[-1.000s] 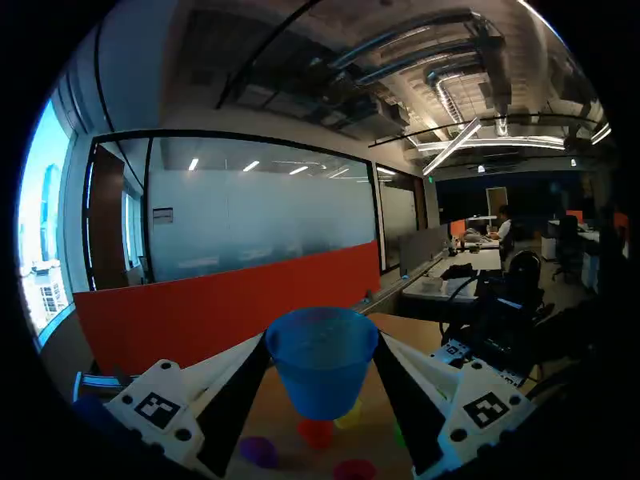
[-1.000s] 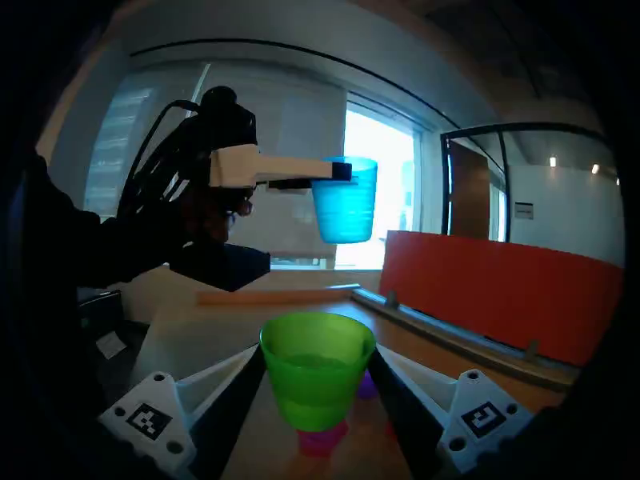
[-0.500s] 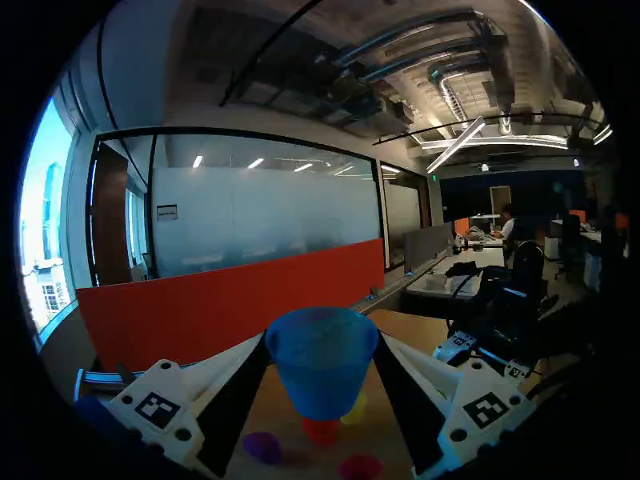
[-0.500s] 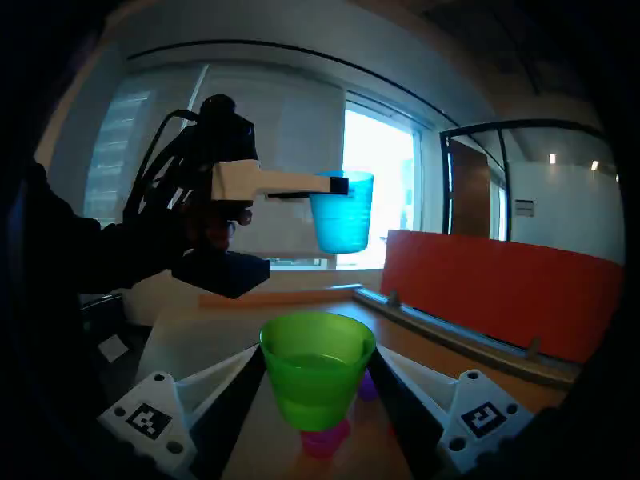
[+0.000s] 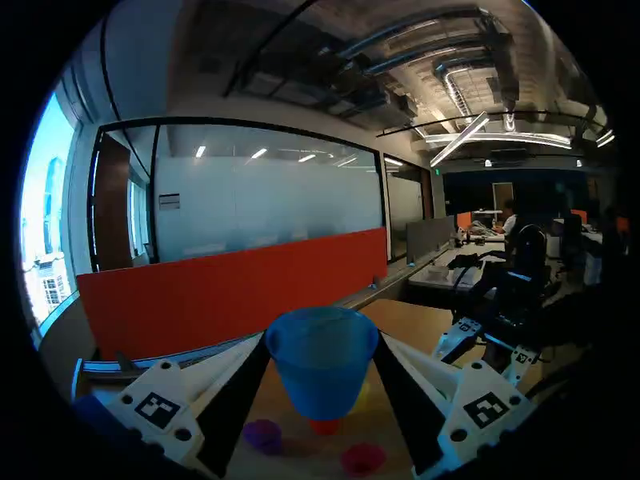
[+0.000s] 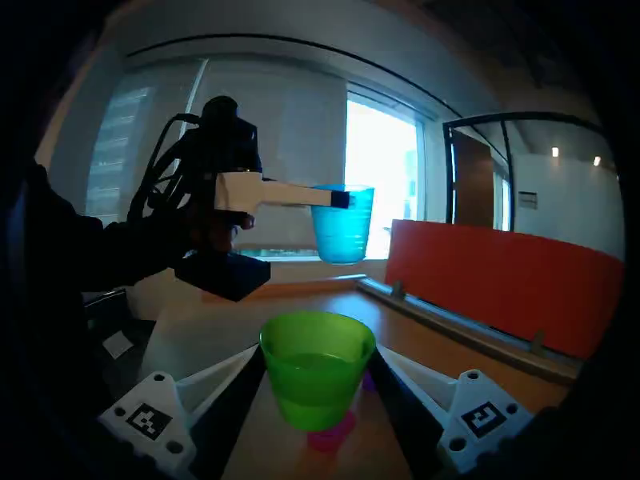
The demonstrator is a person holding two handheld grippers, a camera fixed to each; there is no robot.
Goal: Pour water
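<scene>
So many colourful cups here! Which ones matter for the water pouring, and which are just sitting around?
In use: blue cup in the left tool; green cup in the right tool.
Lying about: purple cup, pink cup and red cup on the table; orange partition.

Open-plan office. Rows of desks (image 5: 438,276) and chairs (image 5: 526,250) at right. Glass-walled room (image 5: 264,200) behind, ducts (image 5: 416,38) overhead.
</scene>
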